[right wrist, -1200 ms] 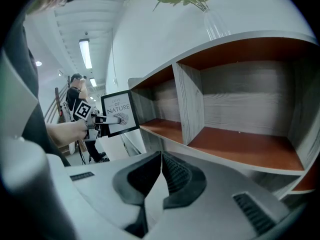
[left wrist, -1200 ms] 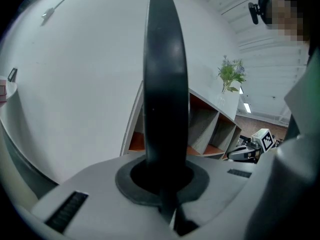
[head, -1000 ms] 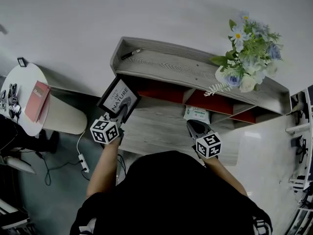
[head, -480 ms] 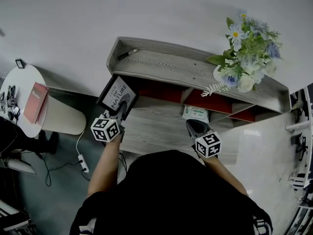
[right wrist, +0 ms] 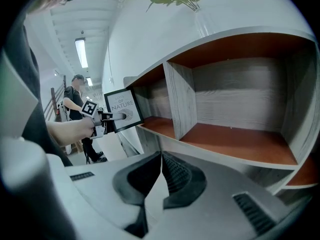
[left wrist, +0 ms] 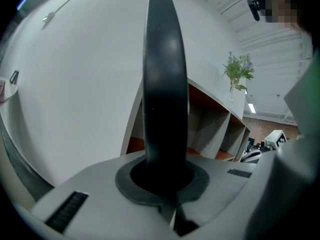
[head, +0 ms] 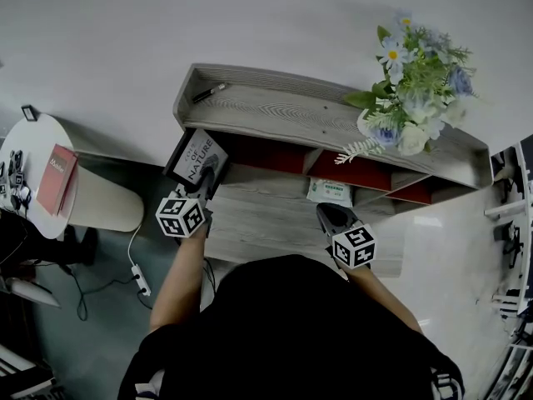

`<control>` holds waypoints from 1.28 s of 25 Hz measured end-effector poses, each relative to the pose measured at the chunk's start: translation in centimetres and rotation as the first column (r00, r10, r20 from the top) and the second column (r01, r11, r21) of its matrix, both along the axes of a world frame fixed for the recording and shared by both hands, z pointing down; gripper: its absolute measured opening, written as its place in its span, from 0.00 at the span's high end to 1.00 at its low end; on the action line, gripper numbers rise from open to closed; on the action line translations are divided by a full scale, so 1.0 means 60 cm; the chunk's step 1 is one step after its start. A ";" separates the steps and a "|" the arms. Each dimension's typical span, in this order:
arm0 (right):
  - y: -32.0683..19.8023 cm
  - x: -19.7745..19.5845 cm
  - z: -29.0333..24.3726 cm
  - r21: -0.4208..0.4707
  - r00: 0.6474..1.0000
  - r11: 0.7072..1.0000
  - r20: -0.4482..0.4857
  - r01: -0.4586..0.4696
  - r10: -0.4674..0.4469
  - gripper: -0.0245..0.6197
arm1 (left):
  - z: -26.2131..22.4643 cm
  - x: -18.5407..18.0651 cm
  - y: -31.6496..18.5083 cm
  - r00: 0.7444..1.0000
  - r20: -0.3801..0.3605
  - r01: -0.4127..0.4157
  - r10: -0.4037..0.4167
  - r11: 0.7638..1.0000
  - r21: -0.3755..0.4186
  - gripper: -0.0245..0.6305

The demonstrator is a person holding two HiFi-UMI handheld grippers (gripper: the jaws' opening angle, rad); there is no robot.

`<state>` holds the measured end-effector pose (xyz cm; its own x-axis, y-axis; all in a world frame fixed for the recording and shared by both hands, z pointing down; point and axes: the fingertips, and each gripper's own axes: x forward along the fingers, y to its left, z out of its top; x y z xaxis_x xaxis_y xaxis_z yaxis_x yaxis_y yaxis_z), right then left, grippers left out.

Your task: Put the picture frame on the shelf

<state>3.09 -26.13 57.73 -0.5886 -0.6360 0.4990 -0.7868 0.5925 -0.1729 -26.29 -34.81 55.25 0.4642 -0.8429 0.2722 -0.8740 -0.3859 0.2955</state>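
Observation:
The black picture frame [head: 195, 157], with a white print that reads "NATURE", hangs in the air at the left end of the grey wooden shelf [head: 291, 111], in front of its leftmost red-lined compartment. My left gripper [head: 206, 178] is shut on the frame's lower edge. In the left gripper view the frame [left wrist: 165, 84] stands edge-on as a dark bar rising from the closed left gripper [left wrist: 167, 184]. The right gripper view shows the frame [right wrist: 122, 109] beside the shelf's end wall. My right gripper [head: 329, 215] is shut and empty below the middle compartment, its closed tips [right wrist: 161, 179] pointing at a bare red compartment floor [right wrist: 235, 144].
A vase of flowers [head: 408, 90] stands on the shelf top at the right, and a dark pen [head: 208, 93] lies at its left. A green-and-white packet [head: 329, 192] sits in the middle compartment. A round white table [head: 92, 198] with a red book [head: 58, 169] stands to the left.
My left gripper has carried the frame a little closer to the shelf's left end. The head view has shifted slightly. The right gripper has stayed where it was.

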 end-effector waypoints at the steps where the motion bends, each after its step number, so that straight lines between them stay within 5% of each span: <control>1: 0.001 0.001 0.000 0.000 1.000 1.000 0.001 -0.002 0.002 0.93 | 0.000 0.001 -0.002 1.000 0.004 0.004 -0.004 1.000 0.003 0.92; 32: 0.011 0.016 0.010 -0.021 1.000 1.000 -0.017 -0.004 0.004 0.93 | 0.004 0.011 -0.078 0.989 0.044 0.137 -0.139 0.990 0.037 0.92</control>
<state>4.06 -25.48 58.32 -0.5774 -0.6276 0.5222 -0.7921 0.5858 -0.1716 -25.65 -39.50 55.49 0.3303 -0.9071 0.2609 -0.9320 -0.2698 0.2420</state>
